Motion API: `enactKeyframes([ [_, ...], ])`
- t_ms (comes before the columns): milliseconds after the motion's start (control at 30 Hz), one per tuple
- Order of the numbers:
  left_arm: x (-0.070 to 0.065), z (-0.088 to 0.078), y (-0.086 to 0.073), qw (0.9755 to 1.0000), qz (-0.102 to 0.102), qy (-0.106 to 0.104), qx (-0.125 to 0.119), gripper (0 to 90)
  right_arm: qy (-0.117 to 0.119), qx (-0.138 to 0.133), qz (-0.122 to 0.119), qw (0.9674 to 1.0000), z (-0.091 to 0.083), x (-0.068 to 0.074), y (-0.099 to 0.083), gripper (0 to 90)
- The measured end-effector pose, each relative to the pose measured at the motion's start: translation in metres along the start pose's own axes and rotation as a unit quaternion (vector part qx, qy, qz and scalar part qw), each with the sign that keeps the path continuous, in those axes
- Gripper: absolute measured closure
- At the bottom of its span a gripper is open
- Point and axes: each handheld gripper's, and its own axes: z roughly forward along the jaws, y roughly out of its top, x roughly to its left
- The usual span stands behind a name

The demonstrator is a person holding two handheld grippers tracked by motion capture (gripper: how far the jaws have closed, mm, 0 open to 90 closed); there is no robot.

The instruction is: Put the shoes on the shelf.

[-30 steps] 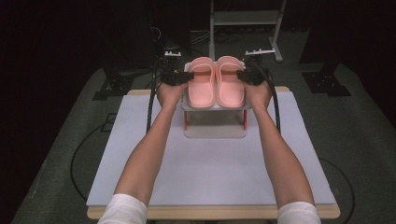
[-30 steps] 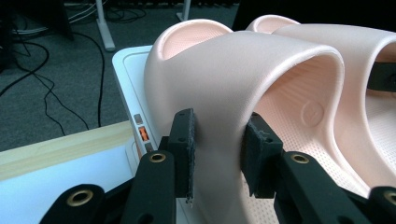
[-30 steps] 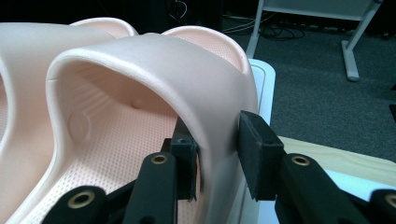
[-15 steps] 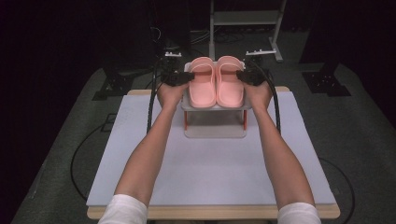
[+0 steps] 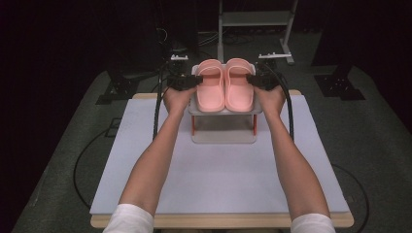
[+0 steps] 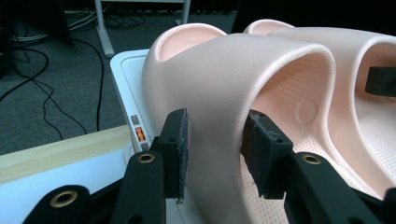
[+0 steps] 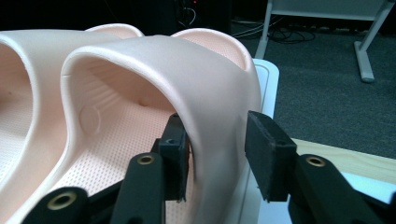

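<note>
Presently we list two tools and one pair of pink slippers on a small white rack. Left tool (image 5: 193,82): its jaws have just been opening and stand partly apart, straddling the outer side of the strap of the left slipper (image 5: 211,86). In the left gripper view (image 6: 215,154) the outer pad lies against or just off the strap wall, we cannot tell which, and the inner pad (image 6: 261,149) stands off it with a clear gap, so nothing is clamped. Right tool (image 5: 253,81): likewise just opening, jaws partly apart around the outer side of the strap of the right slipper (image 5: 239,85). In the right gripper view (image 7: 215,156) the inner pad (image 7: 176,154) sits close under the strap and the outer pad clear of it.

We note both slippers lying side by side, touching, soles down on the top shelf of the rack (image 5: 223,137), long axes running away from the person, with the raised rims at the far end.

Rack: stands at the far middle of the white-covered counter (image 5: 218,179). Around it: cables trailing from each tool, dark floor, a grey metal stand (image 5: 255,19) beyond.
</note>
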Motion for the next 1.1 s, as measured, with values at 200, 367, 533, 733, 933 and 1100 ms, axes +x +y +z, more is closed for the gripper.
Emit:
enactKeyframes([
  [200, 0.001, -0.004, -0.002, 0.9999, 0.0, 0.001, -0.011, 55.8, 0.007, -0.012, 0.002, 0.9999, -0.007, -0.001, 0.0, 56.0],
  [367, -0.001, -0.006, -0.003, 0.9999, 0.003, 0.0, -0.013, 53.1, 0.011, -0.012, 0.003, 0.9999, -0.008, -0.001, -0.002, 55.1],
  [533, -0.003, -0.008, -0.003, 0.9998, 0.008, 0.0, -0.017, 51.2, 0.015, -0.015, 0.003, 0.9998, -0.01, 0.0, -0.004, 54.1],
  [733, -0.004, -0.009, -0.004, 0.9997, 0.009, -0.003, -0.021, 50.4, 0.017, -0.018, 0.005, 0.9997, -0.012, -0.001, -0.006, 53.5],
  [933, -0.005, -0.01, -0.005, 0.9997, 0.01, -0.005, -0.024, 49.2, 0.02, -0.016, 0.005, 0.9997, -0.014, -0.001, -0.007, 52.2],
  [1100, -0.007, -0.012, -0.005, 0.9995, 0.014, -0.008, -0.028, 48.0, 0.029, -0.021, 0.004, 0.9994, -0.017, 0.002, -0.007, 51.1],
])
